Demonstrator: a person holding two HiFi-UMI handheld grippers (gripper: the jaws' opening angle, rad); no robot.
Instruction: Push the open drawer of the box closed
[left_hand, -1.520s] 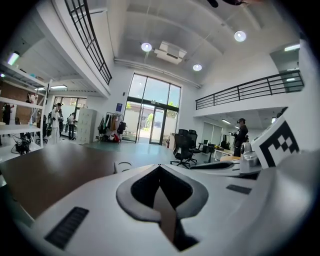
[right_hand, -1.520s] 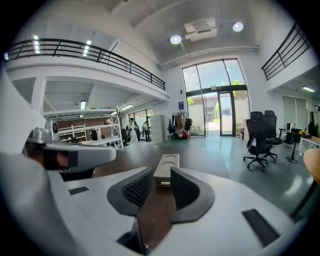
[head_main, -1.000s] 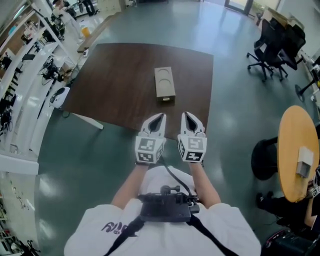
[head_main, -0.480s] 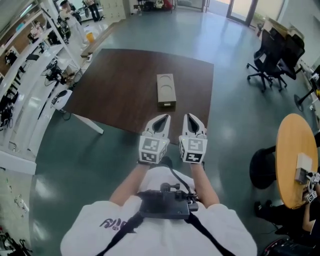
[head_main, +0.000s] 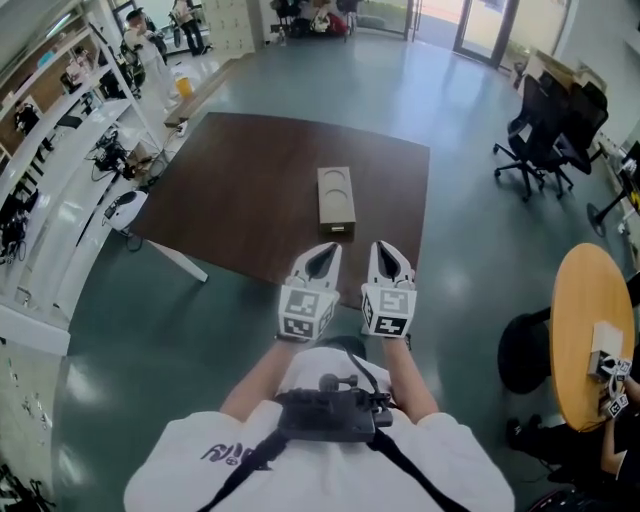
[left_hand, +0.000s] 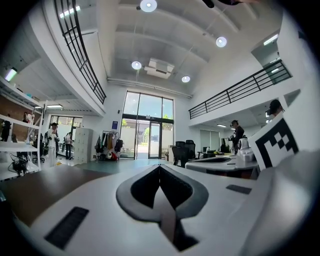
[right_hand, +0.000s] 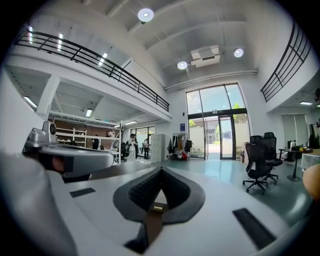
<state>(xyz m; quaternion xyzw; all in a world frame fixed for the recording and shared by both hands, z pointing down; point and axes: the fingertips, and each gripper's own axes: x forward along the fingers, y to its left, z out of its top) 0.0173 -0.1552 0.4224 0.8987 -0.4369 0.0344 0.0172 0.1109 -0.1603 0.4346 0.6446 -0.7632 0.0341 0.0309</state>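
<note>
Brown table (head_main: 250, 180), tan box (head_main: 335, 198) on it, office chairs (head_main: 545, 125) beyond, left gripper (head_main: 323, 250) and right gripper (head_main: 384, 249) closed

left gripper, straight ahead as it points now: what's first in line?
Probably the open drawer of the box, straight ahead of the left gripper in the head view. Height is unclear: its own view shows no box, so it might pass above.

Tan box (head_main: 336, 196) with drawer (head_main: 340, 232) slightly out on dark table (head_main: 240, 190), left tool (head_main: 326, 250) and right tool (head_main: 384, 249) over its near edge.
</note>
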